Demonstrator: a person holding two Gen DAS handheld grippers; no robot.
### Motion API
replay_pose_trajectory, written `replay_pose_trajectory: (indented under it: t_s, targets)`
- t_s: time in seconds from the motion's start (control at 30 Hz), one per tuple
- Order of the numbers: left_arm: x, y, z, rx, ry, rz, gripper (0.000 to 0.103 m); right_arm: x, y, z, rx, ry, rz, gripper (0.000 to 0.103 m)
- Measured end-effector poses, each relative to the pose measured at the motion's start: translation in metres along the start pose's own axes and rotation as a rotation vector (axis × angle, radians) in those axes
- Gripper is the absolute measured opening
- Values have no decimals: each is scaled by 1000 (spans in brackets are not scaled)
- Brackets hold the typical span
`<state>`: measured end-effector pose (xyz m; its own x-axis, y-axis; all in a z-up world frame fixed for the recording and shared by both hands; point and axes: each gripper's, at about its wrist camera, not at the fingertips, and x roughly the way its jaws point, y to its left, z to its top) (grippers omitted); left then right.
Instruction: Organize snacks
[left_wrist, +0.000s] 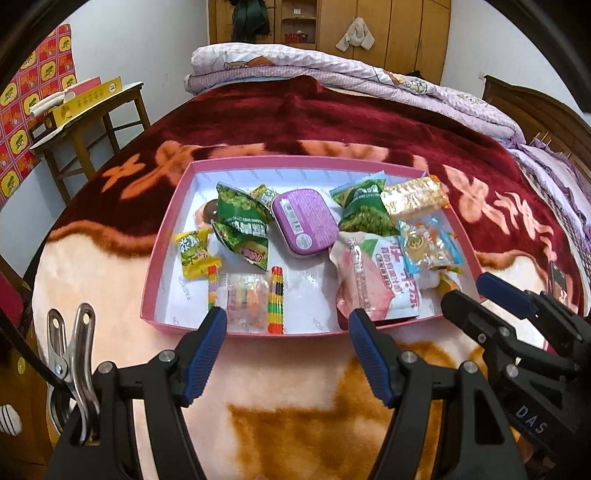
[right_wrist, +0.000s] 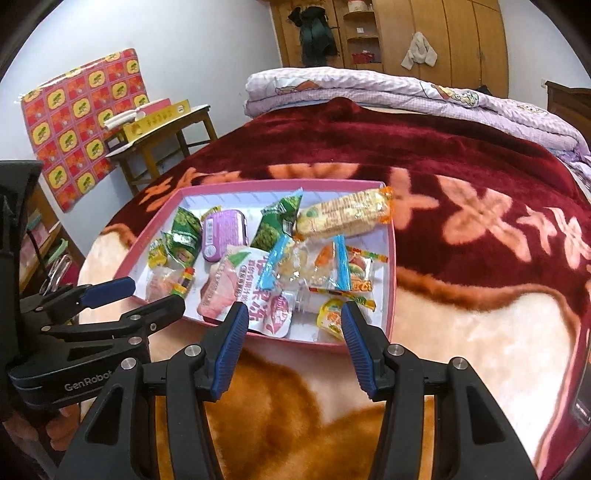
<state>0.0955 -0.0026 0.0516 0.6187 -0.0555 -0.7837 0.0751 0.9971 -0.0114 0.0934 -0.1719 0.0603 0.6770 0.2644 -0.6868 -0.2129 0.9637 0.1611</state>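
Snacks all in pink box (left_wrist: 168, 236) mid-bed, none on blanket (left_wrist: 295, 369); looks abt done. Left gripper (left_wrist: 288, 330), right gripper (right_wrist: 291, 326) at box's near edge, jaws apart, empty.

Black plastic gripper arms (left_wrist: 424, 406), ribbed blue pads (right_wrist: 229, 347), silver screws
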Motion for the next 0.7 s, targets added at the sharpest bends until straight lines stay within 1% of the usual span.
replay_pose_trajectory:
  t_s: [0.17,0.7]
  targets:
    - [1,-3,-2,11,-4,17,72,5,-2,-2,12,16,-1,53]
    - [2,-3,-1,7,-5,16,72,8,1,-4,4,22,-1,53]
